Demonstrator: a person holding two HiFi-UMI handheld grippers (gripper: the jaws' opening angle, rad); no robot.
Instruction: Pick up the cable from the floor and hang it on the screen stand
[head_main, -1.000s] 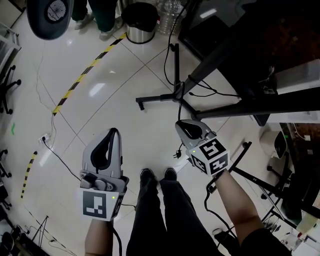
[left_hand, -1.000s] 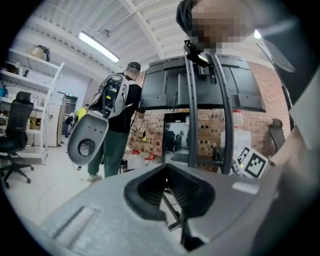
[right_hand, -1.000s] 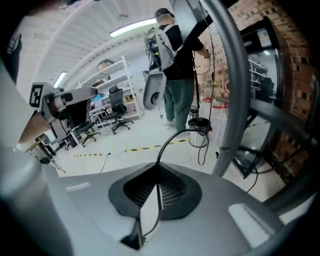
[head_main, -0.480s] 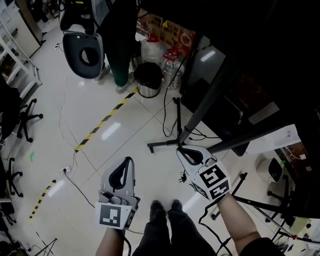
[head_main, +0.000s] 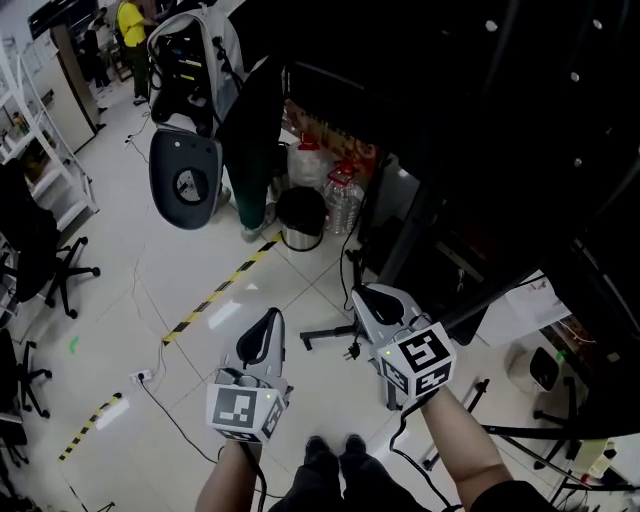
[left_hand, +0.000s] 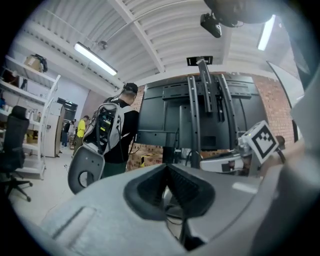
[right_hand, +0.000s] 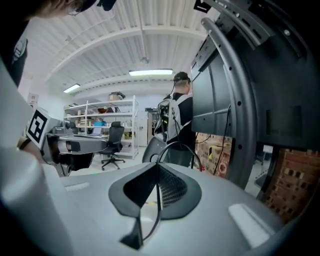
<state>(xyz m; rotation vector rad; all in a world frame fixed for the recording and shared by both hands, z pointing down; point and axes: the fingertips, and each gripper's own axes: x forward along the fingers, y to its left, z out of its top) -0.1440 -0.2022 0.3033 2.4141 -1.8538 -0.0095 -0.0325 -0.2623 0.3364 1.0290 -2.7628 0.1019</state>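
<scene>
**Head view, left to right.** At the far left, white shelving (head_main: 40, 110) and a black office chair (head_main: 45, 262) stand on the pale floor (head_main: 120, 330). A yellow-and-black tape line (head_main: 215, 295) crosses the floor. Farther off, a person in dark clothes (head_main: 250, 130) wears a backpack, with a grey oval shell (head_main: 186, 180) beside them. A dark bin (head_main: 298, 215) and clear bottles (head_main: 342, 192) stand just to their right.

Near the centre, the left tool (head_main: 266, 325) is clenched on nothing; the left gripper view shows its pads meeting with no object between them.

Just to its right, the right tool (head_main: 370, 300) is clenched on the cable (head_main: 352, 350). The cable is held clear of the floor, and its plug dangles below the tool. In the right gripper view a thin black strand of the cable (right_hand: 159, 205) passes between the closed pads and arches above the tips.

Filling the right side is the dark screen stand (head_main: 415, 235), with its legs spread on the floor. In the right gripper view its curved post (right_hand: 235, 100) rises just right of the tool. The cable does not yet hang on it.
</scene>
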